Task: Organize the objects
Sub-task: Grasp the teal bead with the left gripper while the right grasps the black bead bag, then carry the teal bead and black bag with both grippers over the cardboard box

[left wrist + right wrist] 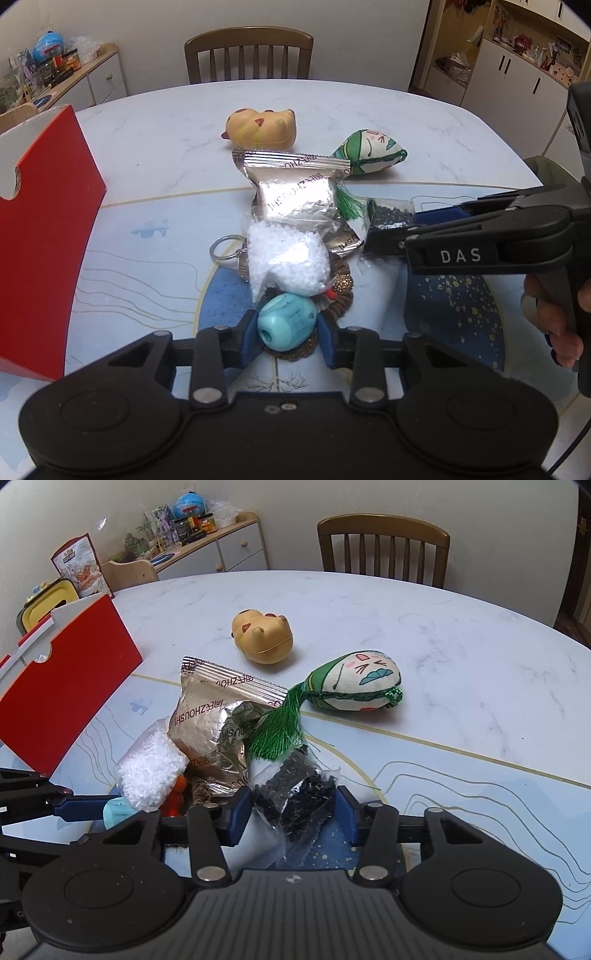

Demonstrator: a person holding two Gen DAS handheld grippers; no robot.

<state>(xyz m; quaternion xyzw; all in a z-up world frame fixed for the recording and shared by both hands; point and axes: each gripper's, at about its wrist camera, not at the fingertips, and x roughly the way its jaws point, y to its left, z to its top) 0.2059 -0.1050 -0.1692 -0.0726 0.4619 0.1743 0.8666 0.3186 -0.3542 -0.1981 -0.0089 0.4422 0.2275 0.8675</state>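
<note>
- L tool (286, 334), seen from its own wrist cam, has blue pads on both sides of a turquoise bead (286, 326); jaws part-closed, pads at or very near the bead's sides, firm contact can't be confirmed.
- Bead sits at near end of a small pile on the desk (147, 155), on top of a brown braided cord ring (338, 291).
- Just beyond the bead: clear bag of white pellets (286, 258), w/ a metal key ring (223, 247) poking out to its left.
- Silver foil snack pouch (295, 188) lies behind the pellets, mid-desk.
- R tool (293, 808) straddles a clear bag of black granules (295, 794); jaws about as wide as the bag, pads beside its edges, squeeze not clear.
- In L cam the R tool comes in from the right, a person's hand (554, 325) on its handle.
- Green tassel (275, 734) drapes over the foil pouch, tied to a green-and-cream fabric sachet w/ a drawn face (358, 683) lying farther right.
- Yellow animal-shaped squishy toy (262, 637) rests alone beyond the pile, apart from the rest.
- Red cardboard box (44, 236) stands open at desk's left edge.
- Wooden chair (249, 55) at far side; sideboard w/ clutter along the wall.
</note>
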